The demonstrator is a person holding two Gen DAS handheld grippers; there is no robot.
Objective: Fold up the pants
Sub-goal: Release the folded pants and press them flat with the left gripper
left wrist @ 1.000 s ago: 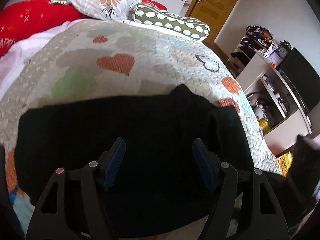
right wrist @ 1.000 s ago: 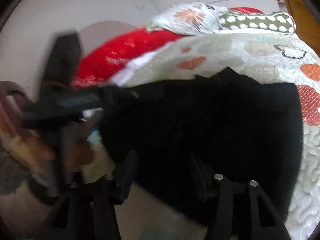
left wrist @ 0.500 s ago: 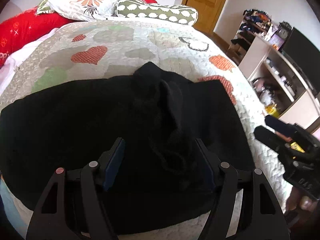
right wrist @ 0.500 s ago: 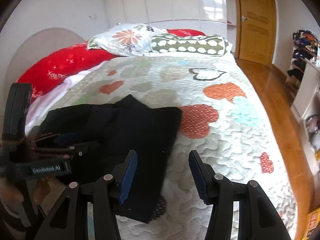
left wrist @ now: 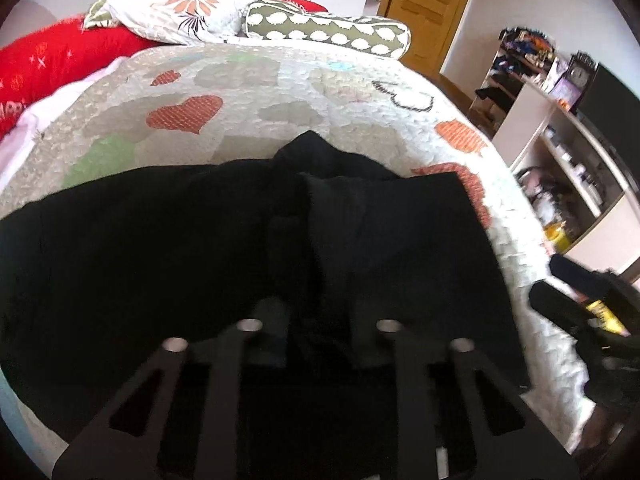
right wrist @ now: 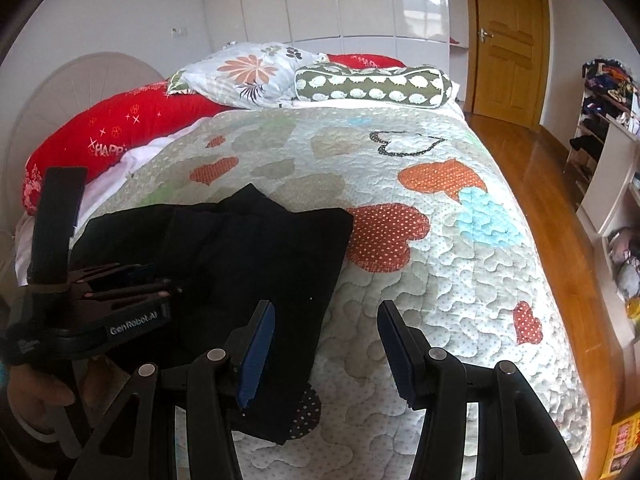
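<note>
Bed [right wrist: 440, 240]: black pants [right wrist: 240, 248] near edge. Left gripper [left wrist: 316, 320] fingers just closed, pinching pants fabric; fold begins. Right gripper [right wrist: 326, 344] fingers open, empty.

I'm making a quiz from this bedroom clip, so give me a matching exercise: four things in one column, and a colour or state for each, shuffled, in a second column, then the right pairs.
Things:
1. pants
2. left tool
3. right tool
4. bolster pillow

Colour or state:
A. green with white shapes, at the head of the bed
B. jaws apart, over the quilt, holding nothing
C. black, lying partly folded on the quilt
D. jaws just closed, pinching black fabric

Pairs: 1-C, 2-D, 3-B, 4-A
</note>
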